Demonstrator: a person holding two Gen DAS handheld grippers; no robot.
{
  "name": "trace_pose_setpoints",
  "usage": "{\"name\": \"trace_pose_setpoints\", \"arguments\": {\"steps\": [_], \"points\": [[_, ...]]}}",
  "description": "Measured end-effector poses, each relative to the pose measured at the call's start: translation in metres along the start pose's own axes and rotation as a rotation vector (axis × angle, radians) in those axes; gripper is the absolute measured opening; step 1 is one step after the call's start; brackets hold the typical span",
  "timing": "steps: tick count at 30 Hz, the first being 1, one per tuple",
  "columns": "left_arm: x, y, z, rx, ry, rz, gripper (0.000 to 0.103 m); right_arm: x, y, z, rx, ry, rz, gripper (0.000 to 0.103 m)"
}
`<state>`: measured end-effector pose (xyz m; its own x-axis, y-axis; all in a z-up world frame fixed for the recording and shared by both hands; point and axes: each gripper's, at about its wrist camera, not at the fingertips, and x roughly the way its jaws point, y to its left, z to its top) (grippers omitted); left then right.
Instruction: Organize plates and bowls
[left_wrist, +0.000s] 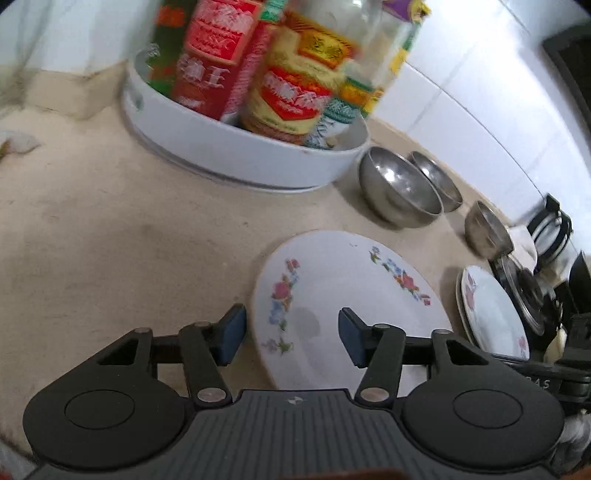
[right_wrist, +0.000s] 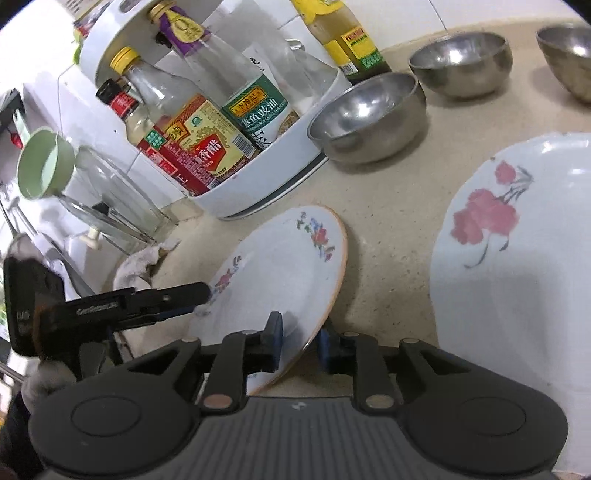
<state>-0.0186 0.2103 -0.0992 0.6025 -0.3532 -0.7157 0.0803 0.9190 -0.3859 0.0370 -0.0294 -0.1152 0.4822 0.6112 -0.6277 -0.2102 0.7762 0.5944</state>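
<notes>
Right gripper: bottom middle of the right wrist view, blue pads pinched tight on the near rim of the small flowered plate.
Small flowered plate: tipped up on edge, far rim toward the white bottle tray; cannot tell if the far rim touches the counter.
Left gripper: bottom middle of the left wrist view, spread wide, holding nothing, one pad on each side of the same plate's rim; seen also at lower left of the right wrist view, tips right by the plate's left rim.
Big rose plate: right side of the right wrist view, flat on the counter, apart from the small plate.
Steel bowls: upper right, three loose, one just beside the tray.
Step now: probably lifting the small plate to stack it.
Next move: likely carry it over to the rose plate, lay it down flat, then let go; keep a firm pinch, as a tipped plate could slip.
Still to do: bowls not nested yet.
</notes>
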Motion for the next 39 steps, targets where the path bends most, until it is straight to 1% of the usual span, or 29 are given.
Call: {"name": "trace_pose_setpoints", "arguments": {"steps": [2,4,7,10,12,15,20,22,24,26,28,30,32,34,35,36,37,39], "points": [[0.005,-0.004,0.003,0.022,0.005,-0.009,0.069,-0.002,0.003,0.001,-0.023,-0.004,-0.04,0.021],[0.009,-0.005,0.005,0.051,0.005,-0.023,0.071,-0.003,0.004,0.003,-0.022,0.001,-0.052,0.022],[0.011,-0.011,0.004,0.095,-0.007,-0.008,0.07,-0.002,0.003,0.001,-0.023,-0.026,-0.055,0.023],[0.01,-0.012,-0.001,0.075,-0.029,-0.01,0.068,0.0,0.003,0.002,-0.013,-0.044,-0.065,0.023],[0.009,-0.014,-0.003,0.087,-0.032,-0.007,0.067,0.0,0.004,0.003,-0.011,-0.048,-0.073,0.023],[0.007,-0.01,-0.003,0.05,-0.042,-0.026,0.065,-0.002,0.005,0.005,-0.011,-0.069,-0.073,0.023],[0.0,-0.007,-0.001,0.027,-0.068,-0.045,0.065,-0.005,0.012,0.008,-0.036,-0.092,-0.042,0.023],[0.003,-0.005,-0.003,0.023,-0.046,-0.046,0.064,-0.004,0.012,0.009,-0.038,-0.086,-0.041,0.023],[0.004,-0.002,-0.006,0.0,-0.049,-0.056,0.064,-0.002,0.008,0.008,-0.006,-0.06,-0.039,0.023],[0.006,0.002,-0.004,-0.032,-0.048,-0.076,0.066,-0.003,0.004,0.007,0.024,-0.064,0.003,0.021],[0.007,0.009,-0.001,-0.076,-0.036,-0.108,0.069,-0.002,-0.001,0.009,0.086,-0.057,0.04,0.021],[0.006,0.013,0.001,-0.075,-0.023,-0.122,0.069,-0.001,-0.01,0.01,0.158,-0.048,0.078,0.021],[0.005,0.013,0.0,-0.069,-0.019,-0.12,0.072,0.001,-0.022,0.009,0.258,-0.03,0.142,0.02],[0.005,0.01,-0.001,-0.056,-0.016,-0.115,0.072,0.002,-0.029,0.008,0.319,-0.024,0.165,0.018],[0.006,0.006,0.0,-0.042,-0.011,-0.1,0.072,0.003,-0.032,0.007,0.335,-0.021,0.17,0.017],[0.007,0.002,0.002,-0.028,-0.002,-0.082,0.072,0.003,-0.031,0.007,0.325,-0.02,0.162,0.017],[0.01,-0.003,0.004,-0.012,0.003,-0.06,0.071,0.003,-0.025,0.007,0.275,-0.021,0.129,0.017],[0.016,-0.016,0.007,0.062,-0.004,0.01,0.063,0.003,-0.008,0.007,0.145,-0.027,0.056,0.018]]}}
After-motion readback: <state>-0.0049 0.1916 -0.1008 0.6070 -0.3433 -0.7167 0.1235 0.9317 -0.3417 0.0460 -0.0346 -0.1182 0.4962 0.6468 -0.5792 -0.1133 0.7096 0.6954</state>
